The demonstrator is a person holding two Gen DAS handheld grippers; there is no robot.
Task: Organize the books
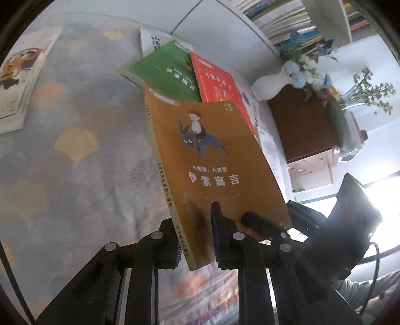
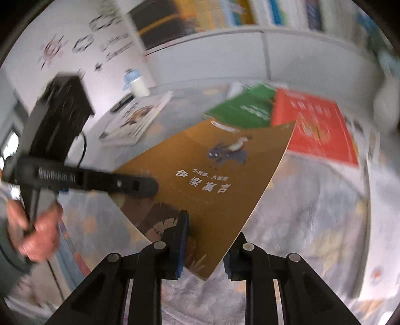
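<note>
Your left hand-held gripper [image 1: 195,240] is clamping the lower spine corner of the orange book [image 1: 215,160], with its jaws nearly closed on the cover and back. Your right hand-held gripper [image 2: 205,247] is pinching the same orange book [image 2: 212,180] at its lower corner on the open-page side, jaws drawn in tight on it. In the right wrist view your left hand [image 2: 37,230] is showing at the left edge, wrapped around the other tool's handle, and one black finger [image 2: 130,185] of that tool is lying across the book's cover.

You are holding the orange book tilted and raised off the patterned cloth [image 1: 82,140] covering the desk. Its far end is overlapping a green book [image 1: 165,72] and a red book [image 1: 217,82], which are lying side by side and touching, toward the far edge of the desk. A picture book [image 1: 20,82] is lying well apart, near the left edge. A white vase [image 1: 272,85] with flowers is lying tipped just beyond the red book. Shelves of books [image 1: 280,20] are standing behind. The right wrist view is blurring noticeably.
</note>
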